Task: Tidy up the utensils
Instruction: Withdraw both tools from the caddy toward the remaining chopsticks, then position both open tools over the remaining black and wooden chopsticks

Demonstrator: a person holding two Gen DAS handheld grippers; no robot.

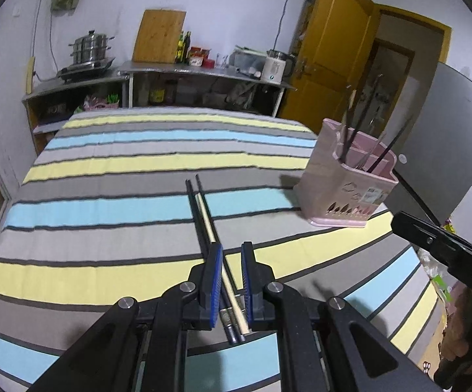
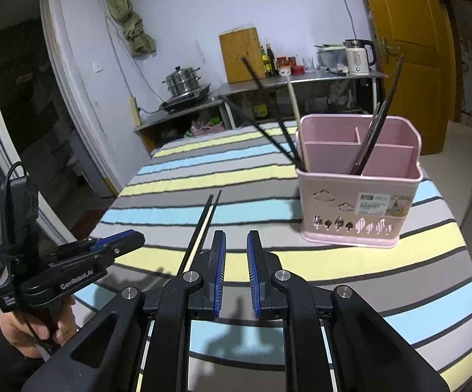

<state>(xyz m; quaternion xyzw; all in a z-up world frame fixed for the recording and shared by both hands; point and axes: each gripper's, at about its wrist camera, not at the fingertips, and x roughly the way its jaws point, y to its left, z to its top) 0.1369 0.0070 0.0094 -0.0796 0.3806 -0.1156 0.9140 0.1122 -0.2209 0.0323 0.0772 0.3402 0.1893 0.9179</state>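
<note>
**Chopsticks in the left tool, holder waiting at 2 o'clock**

Left tool (image 1: 231, 261) is nearly closed, pinching a bundle of chopsticks (image 1: 203, 212) over the striped table (image 1: 105, 209). Right tool (image 2: 236, 251) is part-open, holding nothing. The pink utensil holder (image 1: 343, 186) stands on the table, several sticks inside.

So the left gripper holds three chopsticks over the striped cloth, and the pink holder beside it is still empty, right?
Not quite. The left gripper does hold the chopsticks, but the pink holder is not empty: the right wrist view shows several chopsticks already standing in its compartments.
</note>
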